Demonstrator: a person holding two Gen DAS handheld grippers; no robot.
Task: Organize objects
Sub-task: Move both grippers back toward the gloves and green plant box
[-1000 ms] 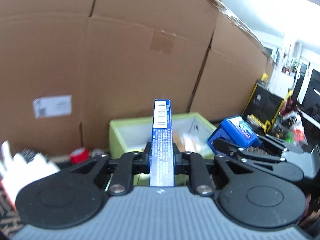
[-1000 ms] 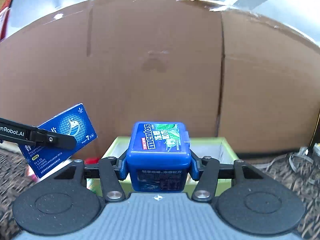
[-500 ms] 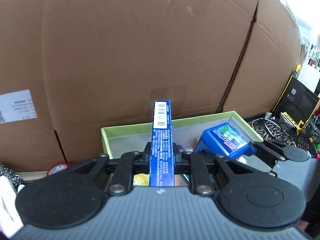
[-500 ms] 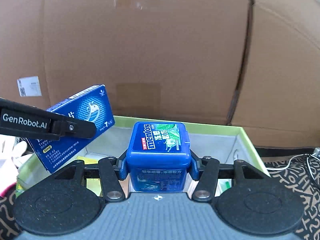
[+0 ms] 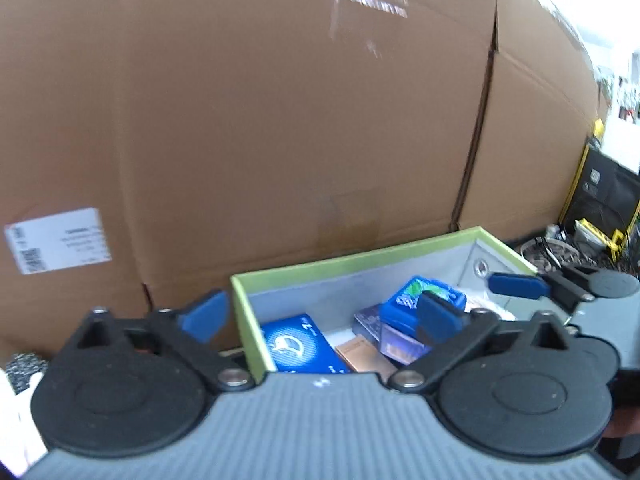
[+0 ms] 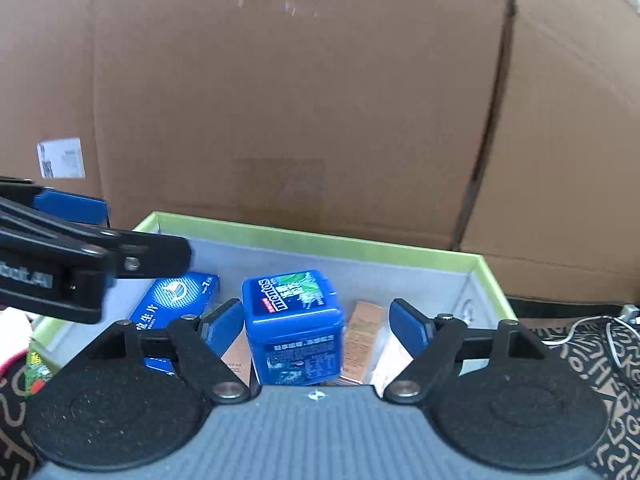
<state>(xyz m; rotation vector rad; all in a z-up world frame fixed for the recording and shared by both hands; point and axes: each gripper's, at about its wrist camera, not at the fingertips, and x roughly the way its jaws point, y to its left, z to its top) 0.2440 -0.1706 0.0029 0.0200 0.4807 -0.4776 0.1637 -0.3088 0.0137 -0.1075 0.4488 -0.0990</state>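
**Both claws let go over the green bin**

Left wrist view: the left claw (image 5: 320, 316) now stands wide and empty; half a second ago it pinched the flat blue carton (image 5: 298, 346) on edge. That carton now lies face up inside the green-rimmed bin (image 5: 360, 256), near its left wall. Beside it sits the blue Mentos tub (image 5: 416, 308), partly hidden by the claw's right finger. A tan box (image 5: 360, 356) between them is cut off by the claw's body. The right claw (image 5: 516, 285) pokes in from the right, blurred.

Right wrist view: the right claw (image 6: 316, 322) has released the Mentos tub (image 6: 294, 326), which now rests in the bin (image 6: 400, 246) between the spread fingers, touching neither. The flat blue carton (image 6: 176, 300) lies to its left, partly covered by the left claw (image 6: 92, 256). Tan packets (image 6: 364, 332) behind the tub are blurred, their print unreadable. Large cardboard boxes (image 6: 300, 100) fill the background.
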